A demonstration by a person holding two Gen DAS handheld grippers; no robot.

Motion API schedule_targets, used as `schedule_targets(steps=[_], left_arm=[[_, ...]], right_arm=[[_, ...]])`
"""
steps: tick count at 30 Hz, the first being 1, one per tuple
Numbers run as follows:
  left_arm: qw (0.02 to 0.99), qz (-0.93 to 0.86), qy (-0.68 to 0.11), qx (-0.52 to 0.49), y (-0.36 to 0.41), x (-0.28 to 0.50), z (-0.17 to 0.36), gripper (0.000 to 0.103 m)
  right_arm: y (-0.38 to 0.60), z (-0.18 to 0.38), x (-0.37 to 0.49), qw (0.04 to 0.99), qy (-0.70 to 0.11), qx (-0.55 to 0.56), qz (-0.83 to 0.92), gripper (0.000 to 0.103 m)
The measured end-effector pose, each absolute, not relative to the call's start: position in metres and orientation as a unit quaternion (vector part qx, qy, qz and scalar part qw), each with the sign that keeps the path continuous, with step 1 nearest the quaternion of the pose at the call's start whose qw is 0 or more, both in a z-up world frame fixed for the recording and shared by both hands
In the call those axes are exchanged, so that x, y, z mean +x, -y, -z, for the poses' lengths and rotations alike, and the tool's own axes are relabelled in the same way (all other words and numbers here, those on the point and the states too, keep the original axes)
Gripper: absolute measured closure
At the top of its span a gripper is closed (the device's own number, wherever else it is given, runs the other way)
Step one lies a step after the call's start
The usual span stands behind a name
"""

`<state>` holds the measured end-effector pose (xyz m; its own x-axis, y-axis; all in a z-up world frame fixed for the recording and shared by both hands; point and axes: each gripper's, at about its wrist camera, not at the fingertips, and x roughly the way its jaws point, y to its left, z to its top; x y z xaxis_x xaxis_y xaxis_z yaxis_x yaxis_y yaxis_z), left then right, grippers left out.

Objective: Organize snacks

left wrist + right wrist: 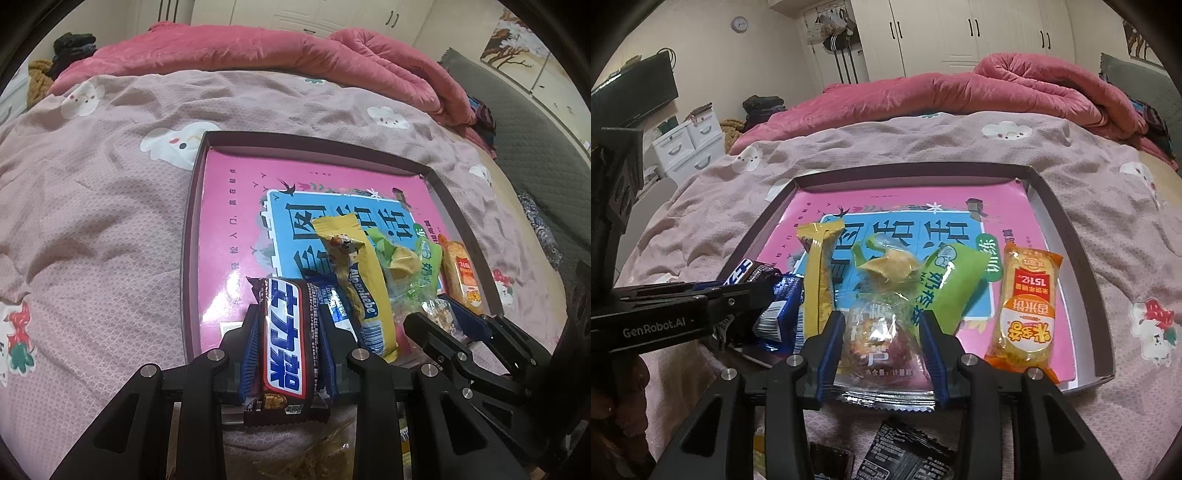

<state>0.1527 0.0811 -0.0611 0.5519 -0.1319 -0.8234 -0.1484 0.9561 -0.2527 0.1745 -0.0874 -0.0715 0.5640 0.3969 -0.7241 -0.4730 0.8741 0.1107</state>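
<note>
My left gripper is shut on a brown Snickers bar, held over the near edge of the shallow box on the bed. My right gripper is shut on a clear snack packet at the box's near edge. In the box, on a pink book cover, lie a yellow Alpenliebe stick, a clear pouch with a yellow piece, a green packet and an orange rice-cracker pack. A blue wrapper lies beside the left gripper.
The box sits on a pink patterned bedsheet. A rolled red quilt lies at the back. Dark snack packets lie on the sheet below my right gripper. Wardrobes and white drawers stand beyond the bed.
</note>
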Motion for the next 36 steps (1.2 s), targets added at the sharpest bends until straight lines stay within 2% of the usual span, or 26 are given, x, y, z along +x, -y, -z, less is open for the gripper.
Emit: schedule_targets(steps=[10, 17, 23, 25, 29, 33, 36], left_arm=[[0.868, -0.010, -0.475, -0.144, -0.080, 0.151, 0.059, 0.073], [0.868, -0.014, -0.474, -0.145, -0.081, 0.150, 0.057, 0.070], [0.869, -0.016, -0.471, -0.150, -0.083, 0.147, 0.054, 0.066], [0.869, -0.016, -0.470, -0.152, -0.084, 0.147, 0.052, 0.061], [0.871, -0.019, -0.466, -0.153, -0.085, 0.144, 0.048, 0.059], [0.872, -0.019, -0.464, -0.155, -0.086, 0.144, 0.045, 0.053], [0.873, -0.019, -0.460, -0.160, -0.087, 0.142, 0.042, 0.053]], right_arm=[[0.087, 0.065, 0.168, 0.887, -0.386, -0.061, -0.244, 0.051], [0.091, 0.060, 0.165, 0.891, -0.382, -0.062, -0.240, 0.050], [0.100, 0.055, 0.163, 0.894, -0.379, -0.057, -0.231, 0.050], [0.105, 0.053, 0.163, 0.896, -0.379, -0.053, -0.227, 0.049], [0.114, 0.051, 0.162, 0.899, -0.378, -0.045, -0.217, 0.047], [0.122, 0.049, 0.161, 0.901, -0.378, -0.040, -0.208, 0.047], [0.127, 0.047, 0.160, 0.903, -0.377, -0.036, -0.201, 0.046]])
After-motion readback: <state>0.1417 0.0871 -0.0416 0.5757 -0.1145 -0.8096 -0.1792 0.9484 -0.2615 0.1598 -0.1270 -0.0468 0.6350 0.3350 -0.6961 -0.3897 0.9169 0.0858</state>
